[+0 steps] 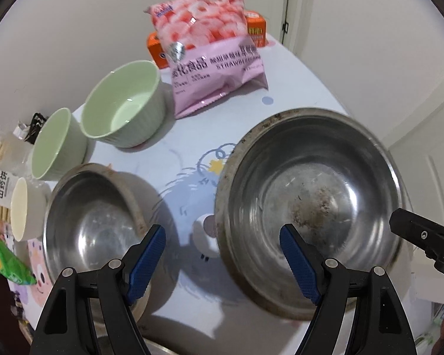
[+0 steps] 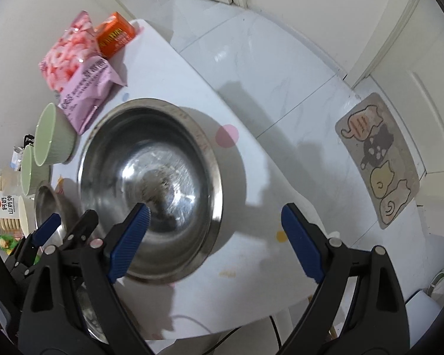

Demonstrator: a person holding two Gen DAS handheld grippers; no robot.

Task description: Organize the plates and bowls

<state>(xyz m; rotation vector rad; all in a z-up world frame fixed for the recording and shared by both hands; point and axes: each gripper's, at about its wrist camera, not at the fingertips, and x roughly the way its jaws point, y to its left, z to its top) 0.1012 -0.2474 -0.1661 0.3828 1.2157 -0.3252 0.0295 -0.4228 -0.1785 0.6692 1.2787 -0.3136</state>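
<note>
Hovering over the worktop [image 1: 296,88], both claws are gaping with nothing between their fingers. Left claw [image 1: 222,254] is straddling the gap between the small steel bowl [image 1: 91,224] on its left and the large steel bowl [image 1: 310,207] on its right. Right claw [image 2: 214,236] is spanning the large bowl's near rim. Two green bowls [image 1: 124,103] are sitting beyond the left claw, beside a pink snack bag [image 1: 210,50].
</note>
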